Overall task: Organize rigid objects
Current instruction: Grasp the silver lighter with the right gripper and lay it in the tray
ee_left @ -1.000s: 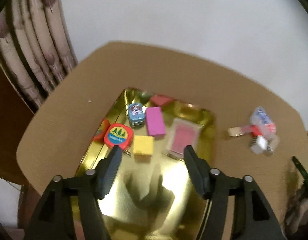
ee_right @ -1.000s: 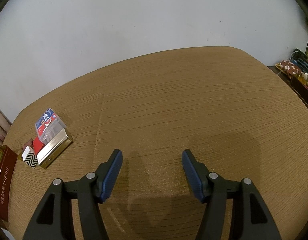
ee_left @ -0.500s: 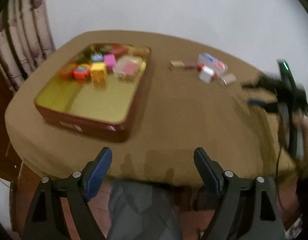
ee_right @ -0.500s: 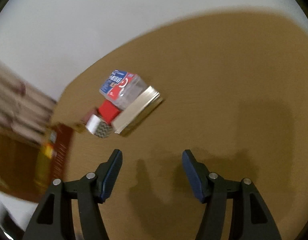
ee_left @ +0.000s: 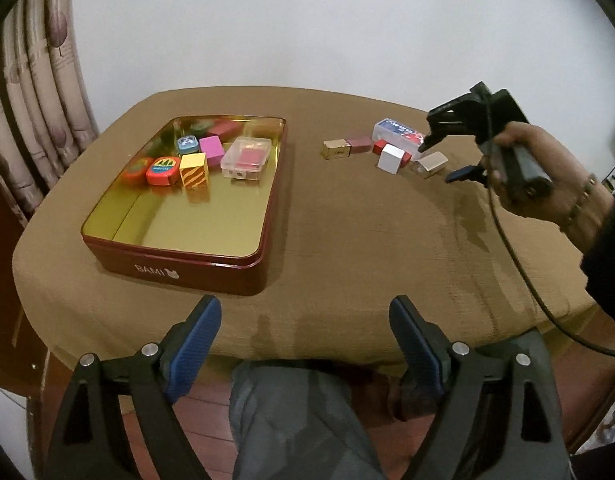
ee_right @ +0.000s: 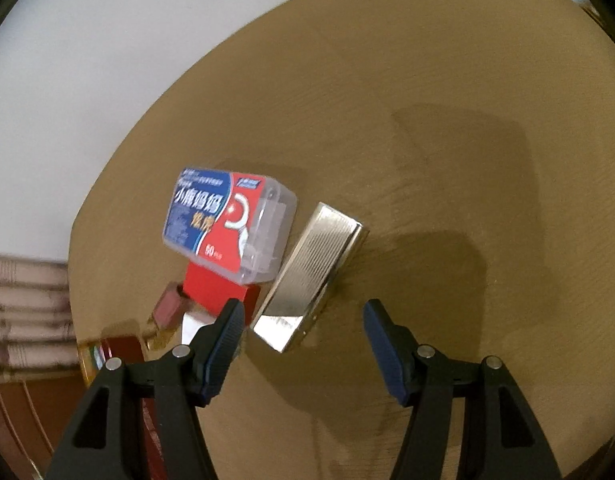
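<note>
A dark red tin (ee_left: 175,264) with a gold inside stands on the left of the table and holds several small coloured boxes at its far end. To its right lie a gold box (ee_left: 335,149), a maroon block (ee_left: 361,142), a red block (ee_left: 381,146), a white block (ee_left: 391,160), a clear floss box (ee_right: 227,224) and a silver box (ee_right: 315,272). My right gripper (ee_right: 303,312) hovers open over the silver box's near end, pads apart from it. At the table's near edge my left gripper (ee_left: 305,312) is opening, with nothing between its jaws.
A tan cloth covers the table (ee_left: 347,240). A curtain (ee_left: 39,100) hangs at the left against a white wall. The person's grey trousers (ee_left: 291,412) show below the near edge. A black cable (ee_left: 519,264) trails from the right gripper over the table's right side.
My left gripper has pulled back from over the tin to the table's near edge, and its jaws have widened. The right gripper has swung towards the loose boxes and tipped downward.
</note>
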Available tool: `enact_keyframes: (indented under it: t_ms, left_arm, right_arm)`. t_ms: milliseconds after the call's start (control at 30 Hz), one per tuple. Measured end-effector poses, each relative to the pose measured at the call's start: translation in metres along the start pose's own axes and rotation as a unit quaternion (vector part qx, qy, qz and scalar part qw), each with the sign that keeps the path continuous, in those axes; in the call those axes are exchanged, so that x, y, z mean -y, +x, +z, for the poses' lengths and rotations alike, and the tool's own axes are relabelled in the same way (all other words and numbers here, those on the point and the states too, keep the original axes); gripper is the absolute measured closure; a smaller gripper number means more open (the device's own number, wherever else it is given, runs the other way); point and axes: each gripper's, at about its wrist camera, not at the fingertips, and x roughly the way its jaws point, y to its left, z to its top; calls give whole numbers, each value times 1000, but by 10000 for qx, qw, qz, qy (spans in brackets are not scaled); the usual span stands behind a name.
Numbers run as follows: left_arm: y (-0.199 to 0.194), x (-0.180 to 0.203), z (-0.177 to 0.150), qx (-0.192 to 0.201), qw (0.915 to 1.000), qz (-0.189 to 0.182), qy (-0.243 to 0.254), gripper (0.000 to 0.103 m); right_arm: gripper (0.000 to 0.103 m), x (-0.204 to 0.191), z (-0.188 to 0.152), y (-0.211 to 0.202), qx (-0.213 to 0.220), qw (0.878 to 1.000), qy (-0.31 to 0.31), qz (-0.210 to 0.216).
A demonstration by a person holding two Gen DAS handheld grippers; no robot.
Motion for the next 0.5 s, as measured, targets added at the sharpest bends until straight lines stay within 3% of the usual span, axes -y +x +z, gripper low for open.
enact_keyframes:
  t_ms: [233,367,500]
  left_arm:
    - [11,-16,-3,-292,9979,-367,-446,18]
    - [11,-22,-4,-389,9958,-516,-654,17]
    - [7,-25,-3,-364,9950,-542,-750,15]
  right_arm:
    - [43,-14,-1,5,161,9985,22,-521]
    - [67,-19,-3,7,178,9944,-124,-1039]
    - [72,-2,-4,0,132,9954,-234,-918]
